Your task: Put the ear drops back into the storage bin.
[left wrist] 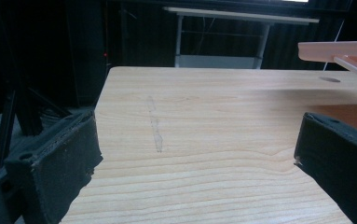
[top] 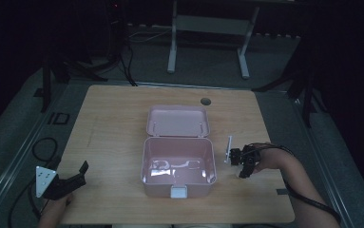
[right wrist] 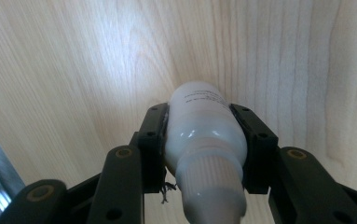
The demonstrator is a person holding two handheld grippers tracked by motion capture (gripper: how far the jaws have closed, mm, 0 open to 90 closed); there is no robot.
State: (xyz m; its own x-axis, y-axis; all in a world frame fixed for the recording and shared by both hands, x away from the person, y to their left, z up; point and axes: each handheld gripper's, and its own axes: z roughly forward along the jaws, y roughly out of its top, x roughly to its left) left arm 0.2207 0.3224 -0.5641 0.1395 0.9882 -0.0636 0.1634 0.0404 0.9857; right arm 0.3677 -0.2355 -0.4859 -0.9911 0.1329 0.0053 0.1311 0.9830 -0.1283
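Observation:
An open pink plastic box [top: 144, 164] stands at the table's middle, with its lid [top: 177, 121] folded back flat behind it; the lid's edge [left wrist: 339, 49] juts in at the upper right of the left gripper view. My right gripper [top: 244, 165] points down at the table just right of the box. In the right gripper view it [right wrist: 199, 116] is shut on a white bottle [right wrist: 206, 135] with a ribbed cap, the bottle's base toward the wood. My left gripper [top: 80, 175] rests at the table's front left corner, open [left wrist: 197, 154], with nothing between its wide-set jaws.
The wooden table [top: 113, 123] has a round cable hole [top: 205, 101] at the back, also seen as a hole [left wrist: 330, 80] from the left gripper. A faint scuff mark [left wrist: 155, 126] runs along the wood. Behind the table stands a white frame [top: 172, 47]; cables [top: 44, 147] lie on the floor.

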